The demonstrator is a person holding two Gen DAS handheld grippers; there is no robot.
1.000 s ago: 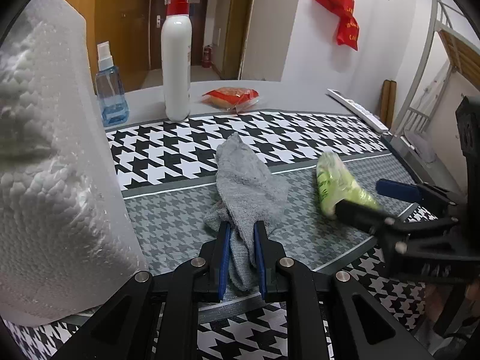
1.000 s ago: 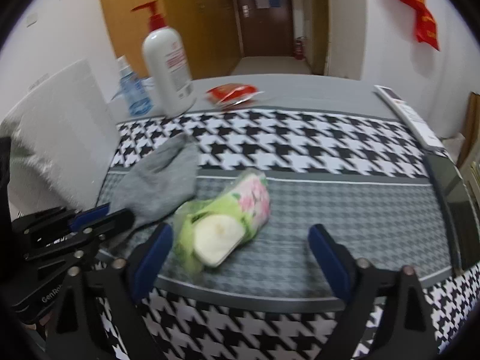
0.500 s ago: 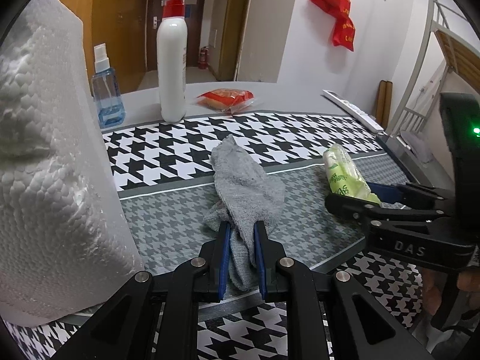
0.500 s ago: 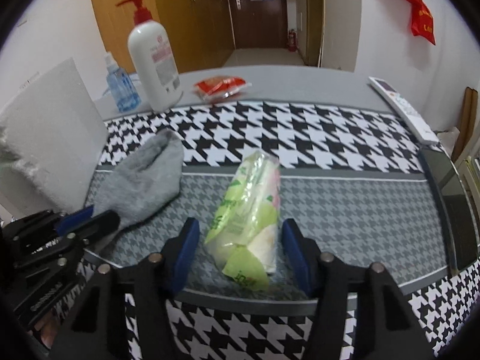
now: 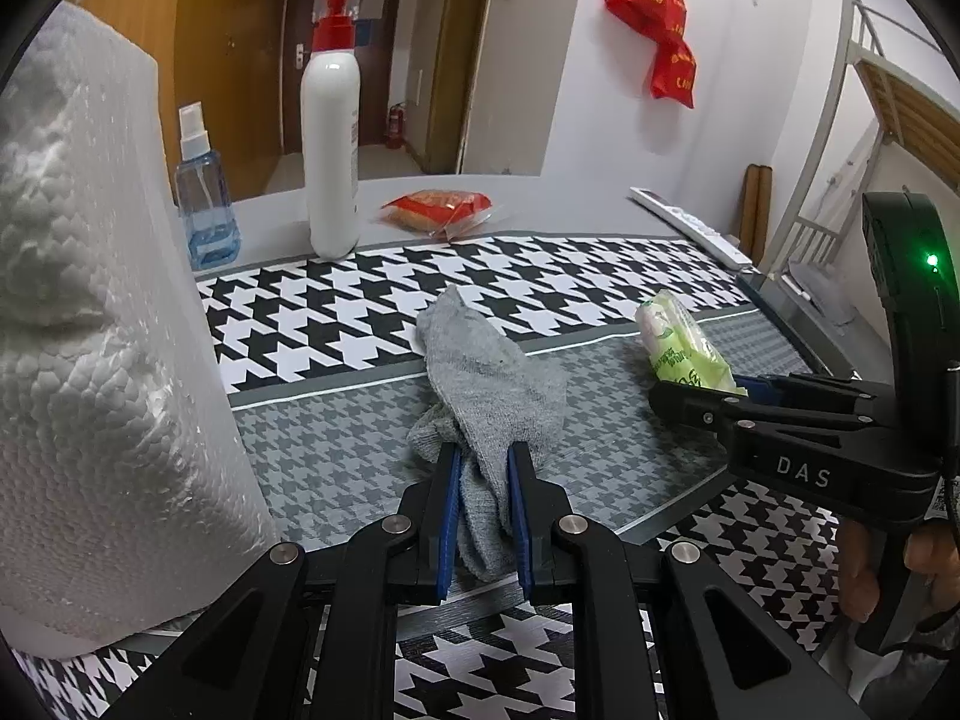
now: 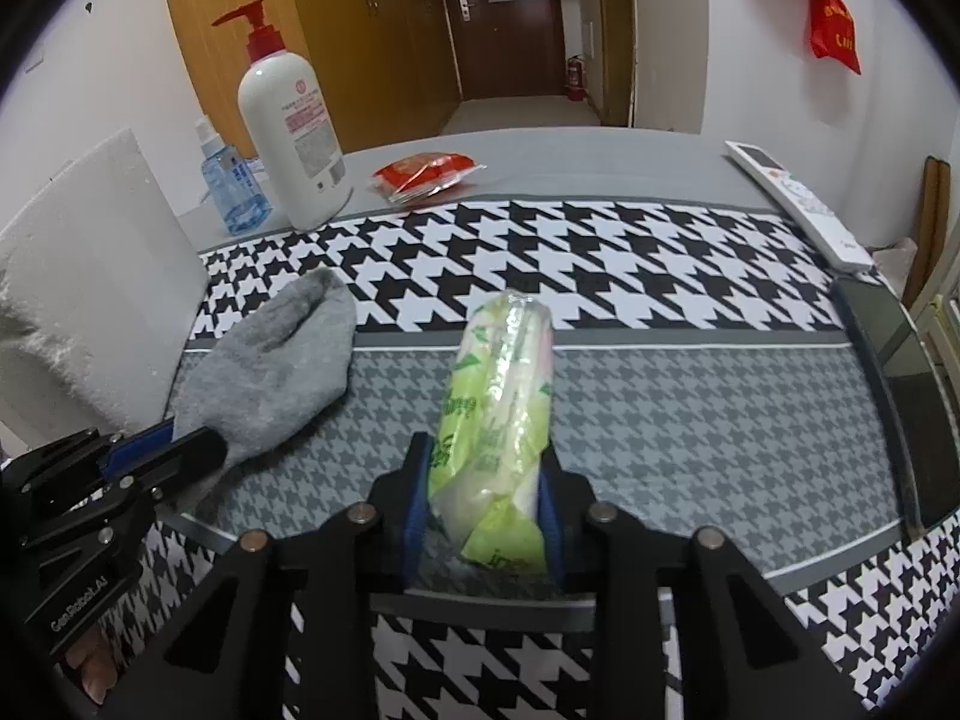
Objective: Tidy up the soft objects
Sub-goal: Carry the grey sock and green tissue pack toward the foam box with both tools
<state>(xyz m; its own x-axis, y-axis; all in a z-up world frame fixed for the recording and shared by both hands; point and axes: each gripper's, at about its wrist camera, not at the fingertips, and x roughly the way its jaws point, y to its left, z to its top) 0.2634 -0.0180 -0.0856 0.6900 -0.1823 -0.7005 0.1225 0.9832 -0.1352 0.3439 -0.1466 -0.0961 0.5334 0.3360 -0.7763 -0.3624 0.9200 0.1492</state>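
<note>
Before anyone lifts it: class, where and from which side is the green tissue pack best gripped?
Grip the green tissue pack at its near end, coming from the table's front edge along its length. It lies lengthwise, pointing away, narrow enough for the right gripper to span, as it does now.

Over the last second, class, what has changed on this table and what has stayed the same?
The right gripper closed its wide-open jaws onto the green tissue pack, which turned from lying crosswise to pointing away along the jaws. The left gripper stayed shut on the grey sock; the bottles and the red packet did not move.
</note>
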